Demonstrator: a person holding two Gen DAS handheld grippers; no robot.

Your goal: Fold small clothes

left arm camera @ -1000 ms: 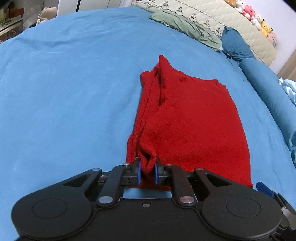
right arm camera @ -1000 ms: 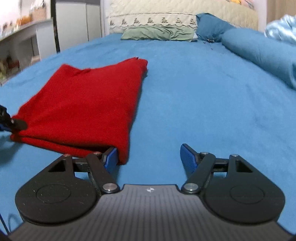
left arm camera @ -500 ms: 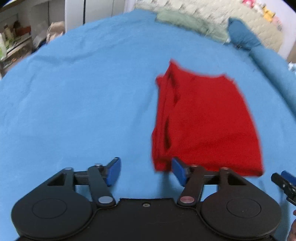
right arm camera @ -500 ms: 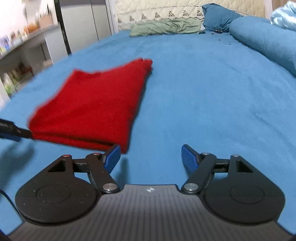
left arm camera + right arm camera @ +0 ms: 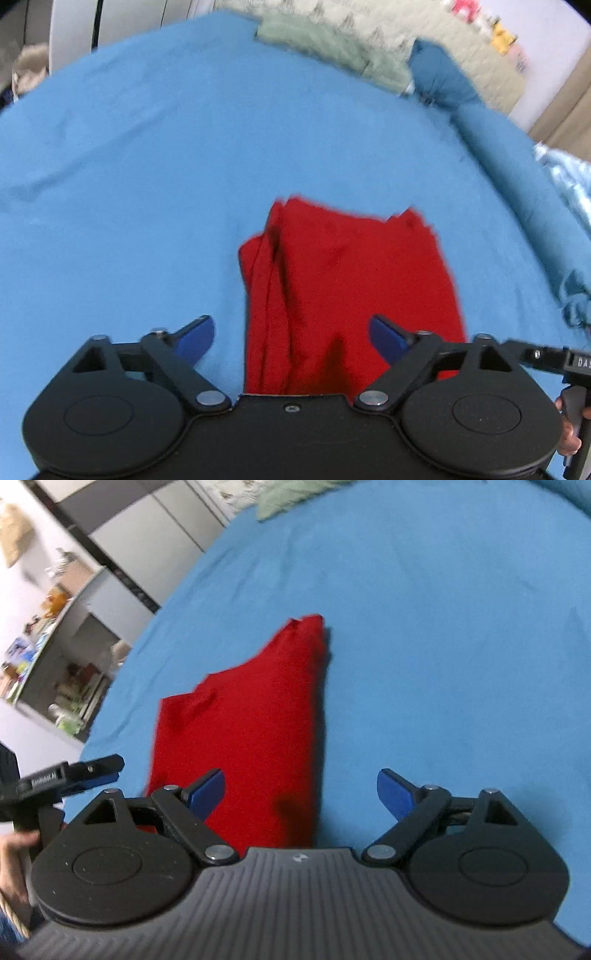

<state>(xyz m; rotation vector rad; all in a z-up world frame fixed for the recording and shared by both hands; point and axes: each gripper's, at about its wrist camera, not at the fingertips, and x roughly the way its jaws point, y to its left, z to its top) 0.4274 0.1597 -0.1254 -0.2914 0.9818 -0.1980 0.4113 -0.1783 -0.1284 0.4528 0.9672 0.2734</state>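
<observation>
Red garment (image 5: 351, 288) folded; shelf (image 5: 55, 646) only in R view.

Bright, even light; motion blur throughout, fisheye bending at edges.

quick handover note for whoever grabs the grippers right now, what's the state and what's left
Left gripper: open, empty, raised over the near end of the red garment.
Right gripper: open, empty, raised over the garment's right near corner.
Garment: lies on the blue bedsheet, folded into a long rectangle, layered edges along its left side, nothing holding it.
Done: folded lengthwise and laid down.
Left: probably one more fold end to end, if a smaller packet is wanted; the left edge layers look a bit uneven and may need tidying.
</observation>
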